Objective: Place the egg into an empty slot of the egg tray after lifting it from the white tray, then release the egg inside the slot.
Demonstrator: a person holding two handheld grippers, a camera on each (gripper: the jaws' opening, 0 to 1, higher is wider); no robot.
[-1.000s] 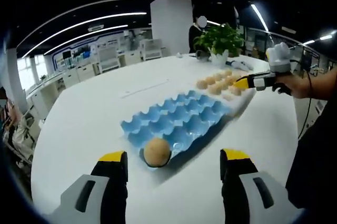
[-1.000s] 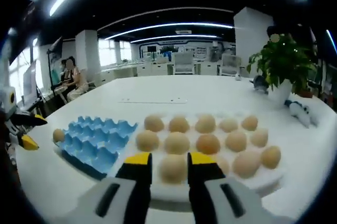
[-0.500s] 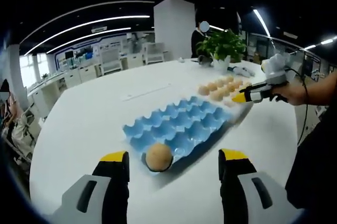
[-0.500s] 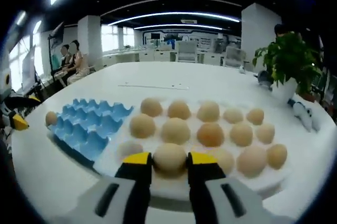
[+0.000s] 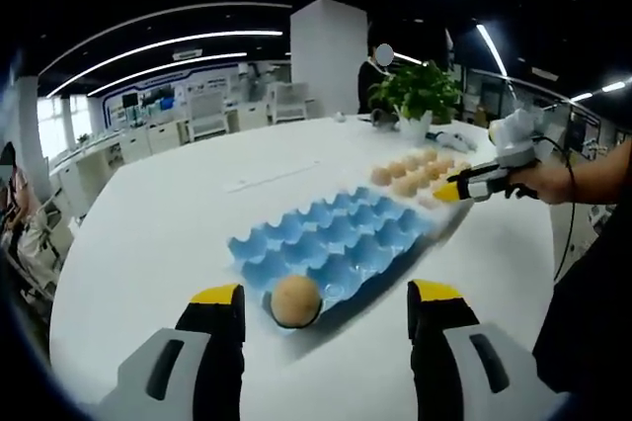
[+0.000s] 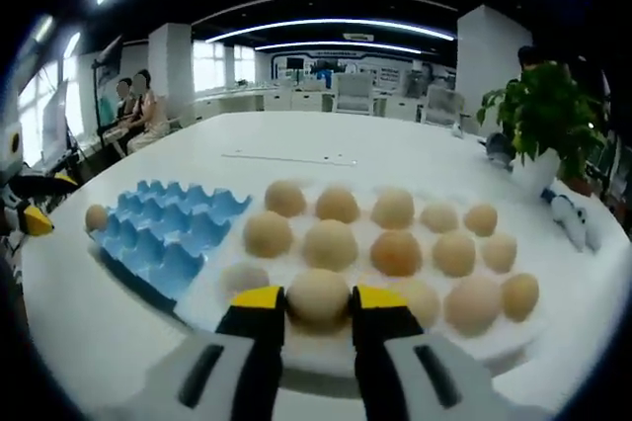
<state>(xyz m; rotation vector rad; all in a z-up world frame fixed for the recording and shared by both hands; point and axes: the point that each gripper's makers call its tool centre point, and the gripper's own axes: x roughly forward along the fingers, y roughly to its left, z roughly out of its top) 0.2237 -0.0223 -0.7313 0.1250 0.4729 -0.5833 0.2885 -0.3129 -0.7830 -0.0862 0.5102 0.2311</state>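
Contact is the news: a second ago the right gripper (image 6: 318, 298) hung just short of the front row, and now its yellow-tipped jaws stand on either side of the nearest egg (image 6: 318, 294) in the white tray (image 6: 499, 338), touching or all but touching its flanks, much as they did half a second ago. Whether they press hard enough to carry it cannot be told; the egg sits in its place in the tray, so the lift looks not yet made. The rest of the eggs lie in rows behind it. Left of the white tray, just beside it, lies the blue egg tray (image 6: 168, 240), with one egg (image 6: 96, 217) already in a corner slot and every other slot empty. In the left gripper view that seated egg (image 5: 295, 300) lies just ahead of the left gripper (image 5: 321, 299), whose jaws stand wide apart with nothing between them; it has stayed so, idle, near the blue tray. By my reading the grasp is settling and the next step is a straight, gentle lift clear of the neighbouring eggs.
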